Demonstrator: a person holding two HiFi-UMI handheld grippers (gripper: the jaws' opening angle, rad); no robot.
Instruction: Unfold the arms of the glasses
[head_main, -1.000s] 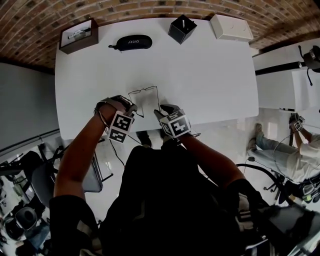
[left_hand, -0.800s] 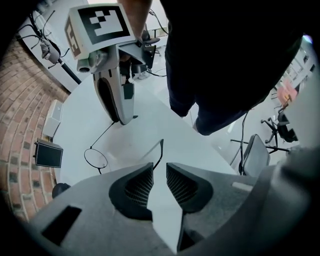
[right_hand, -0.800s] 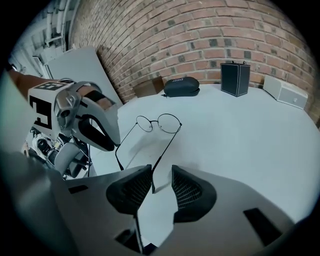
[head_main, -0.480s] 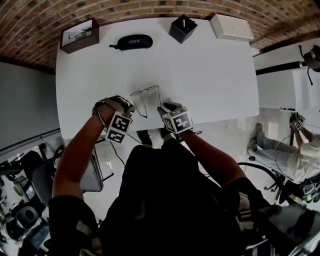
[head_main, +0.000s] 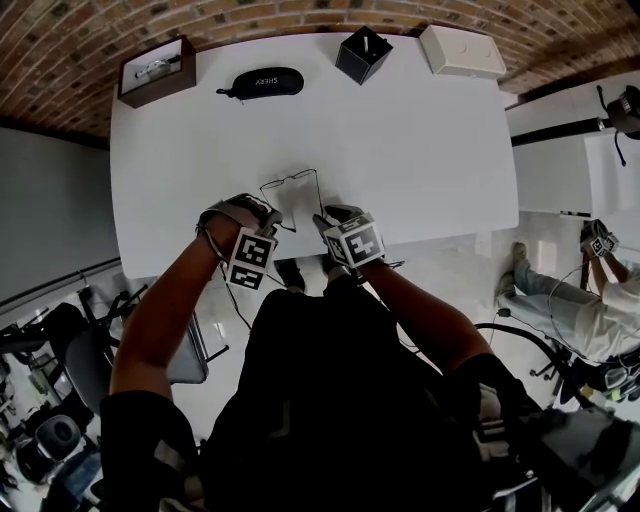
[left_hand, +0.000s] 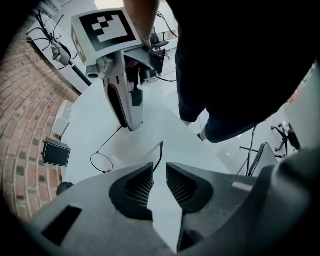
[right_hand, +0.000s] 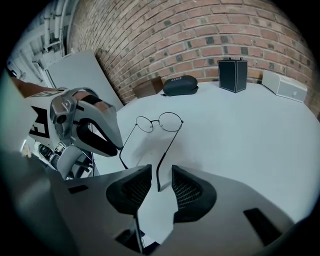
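Thin round wire glasses (head_main: 290, 192) lie on the white table (head_main: 420, 150) near its front edge. Both arms are swung out and point back toward me. In the right gripper view the lenses (right_hand: 170, 121) sit ahead, and the tip of one arm (right_hand: 159, 185) lies between my right gripper's (right_hand: 155, 182) pads, with a gap on each side. My left gripper (left_hand: 159, 177) stands open over the other arm's tip (left_hand: 159, 154), which ends at the corner of one pad. The head view puts the left gripper (head_main: 266, 222) and right gripper (head_main: 322, 224) either side of the arms.
At the table's far edge stand a brown open box (head_main: 157, 70), a black glasses case (head_main: 262, 83), a black box (head_main: 363, 55) and a white box (head_main: 462, 53). The front edge runs just beneath both grippers. A person sits on the floor at the right (head_main: 600, 300).
My left gripper has shifted slightly to the right, closer to the glasses' arm. The right gripper and the glasses have stayed put.
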